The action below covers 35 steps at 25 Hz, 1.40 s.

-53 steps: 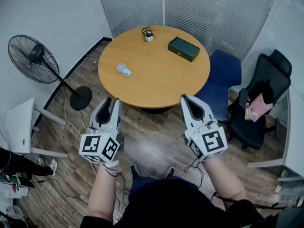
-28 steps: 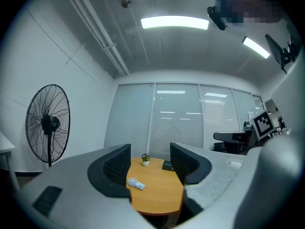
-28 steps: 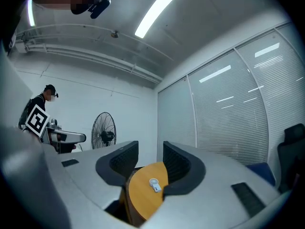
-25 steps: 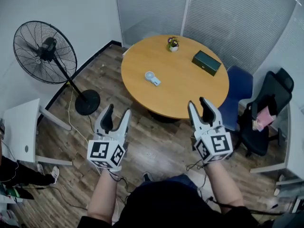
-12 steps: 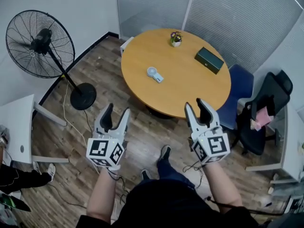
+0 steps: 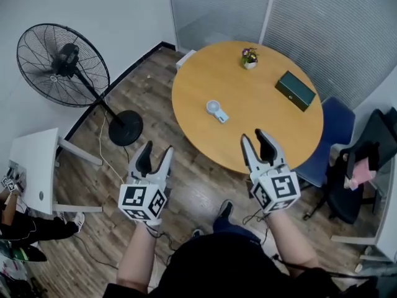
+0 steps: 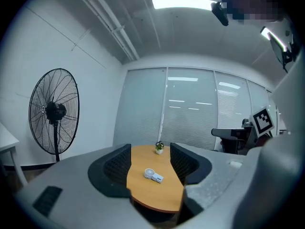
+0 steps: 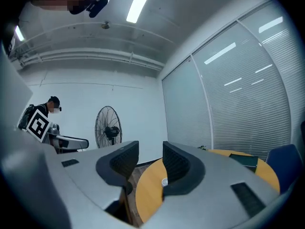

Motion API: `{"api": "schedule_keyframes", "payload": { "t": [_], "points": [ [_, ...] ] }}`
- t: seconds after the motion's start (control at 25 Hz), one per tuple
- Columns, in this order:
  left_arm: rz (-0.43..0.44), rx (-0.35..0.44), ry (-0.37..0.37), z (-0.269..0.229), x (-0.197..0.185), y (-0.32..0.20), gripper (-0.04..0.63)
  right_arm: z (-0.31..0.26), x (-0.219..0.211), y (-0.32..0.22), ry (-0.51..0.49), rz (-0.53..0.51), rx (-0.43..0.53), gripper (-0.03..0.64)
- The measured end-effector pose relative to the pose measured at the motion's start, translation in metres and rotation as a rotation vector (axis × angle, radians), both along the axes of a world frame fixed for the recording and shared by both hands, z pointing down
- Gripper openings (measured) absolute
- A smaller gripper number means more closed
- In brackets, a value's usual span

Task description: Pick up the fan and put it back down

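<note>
A small white handheld fan [image 6: 216, 110] lies on the round wooden table [image 6: 273, 126], also showing between my left jaws as the fan [image 7: 153, 175]. A tall black standing fan [image 6: 62, 64] stands on the floor to the left of the table. My left gripper [image 6: 154, 155] hangs open over the floor, short of the table's near edge, with nothing in it. At the table's near rim my right gripper [image 6: 259, 143] is open and empty; its jaws have just been closing a little. The right gripper view shows the standing fan [image 8: 108, 131] ahead and a sliver of the small fan [image 8: 165, 181].
A potted plant [image 6: 249, 57] and a dark green box [image 6: 295, 90] sit on the table's far side. A blue chair [image 6: 332, 135] and a black office chair [image 6: 372, 160] stand to the right. A white side table [image 6: 34, 166] is at the left. A cable trails over the floor.
Both grippers have moved forward toward the table. The table and small fan now sit closer and further right in the head view; the right gripper reaches the table's near rim.
</note>
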<state>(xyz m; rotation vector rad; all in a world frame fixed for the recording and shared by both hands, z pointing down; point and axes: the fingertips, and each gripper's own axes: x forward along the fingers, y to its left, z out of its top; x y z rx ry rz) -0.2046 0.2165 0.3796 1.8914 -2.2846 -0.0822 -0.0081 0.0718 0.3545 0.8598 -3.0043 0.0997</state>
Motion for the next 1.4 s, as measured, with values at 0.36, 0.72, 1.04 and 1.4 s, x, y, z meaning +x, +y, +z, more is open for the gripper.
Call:
{"api": "schedule_keyframes", "payload": {
  "t": [0.36, 0.72, 1.04, 1.4],
  "points": [
    [-0.040, -0.029, -0.020, -0.011, 0.007, -0.078, 0.247, 0.002, -0.008, -0.086, -0.032, -0.058, -0.052, 0.156],
    [-0.038, -0.058, -0.008, -0.005, 0.027, -0.134, 0.247, 0.015, 0.003, -0.138, -0.039, -0.082, -0.104, 0.150],
    [-0.028, -0.083, -0.009, 0.005, 0.019, -0.160, 0.247, 0.036, 0.003, -0.164, -0.035, -0.055, -0.153, 0.150],
    [0.043, -0.093, 0.039, 0.028, -0.021, -0.209, 0.247, 0.051, -0.024, -0.197, 0.020, 0.010, -0.153, 0.155]
  ]
}}
